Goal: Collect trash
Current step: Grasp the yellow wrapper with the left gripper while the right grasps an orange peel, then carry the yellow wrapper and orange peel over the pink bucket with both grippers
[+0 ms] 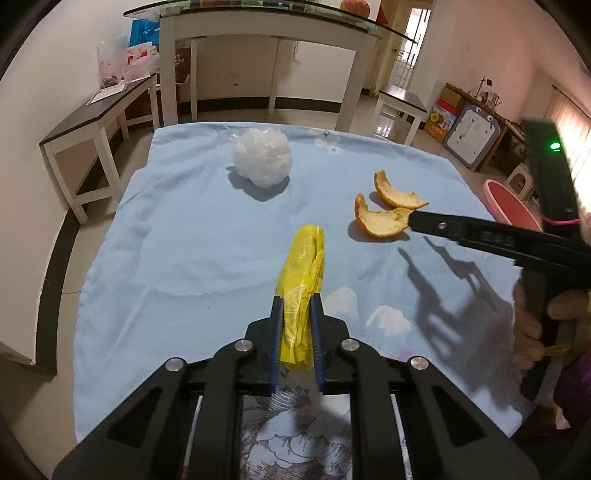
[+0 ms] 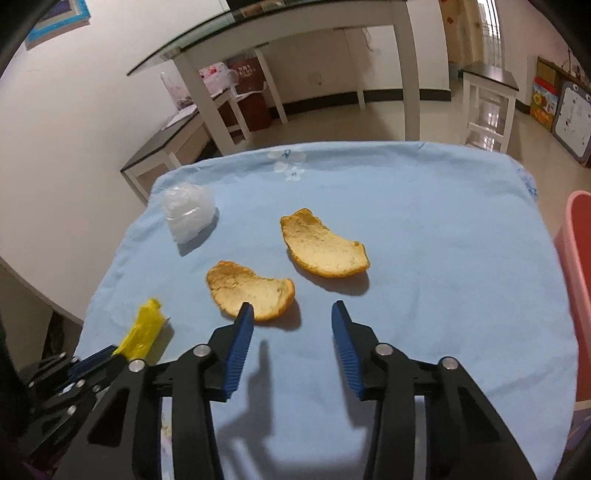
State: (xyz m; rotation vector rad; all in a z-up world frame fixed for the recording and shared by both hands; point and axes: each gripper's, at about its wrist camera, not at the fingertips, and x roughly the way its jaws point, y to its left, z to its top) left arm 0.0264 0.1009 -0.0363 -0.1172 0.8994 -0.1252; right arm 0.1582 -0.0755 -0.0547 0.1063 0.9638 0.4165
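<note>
My left gripper point(image 1: 297, 301) is shut on a yellow plastic bag point(image 1: 304, 273), which lies along the blue cloth point(image 1: 177, 240); it also shows in the right wrist view point(image 2: 142, 330). My right gripper point(image 2: 291, 310) is open and empty, just short of the near orange peel point(image 2: 251, 290), with its left fingertip at the peel's edge. A second orange peel point(image 2: 323, 247) lies farther right. A crumpled white plastic ball point(image 1: 263, 157) sits at the far side. The peels also show in the left wrist view point(image 1: 382, 219), point(image 1: 397, 190).
A pink bin point(image 2: 578, 280) stands off the table's right edge, also in the left wrist view point(image 1: 511, 205). A glass-topped table point(image 1: 266, 22) and black-topped benches point(image 1: 99, 110) stand beyond the cloth's far edge.
</note>
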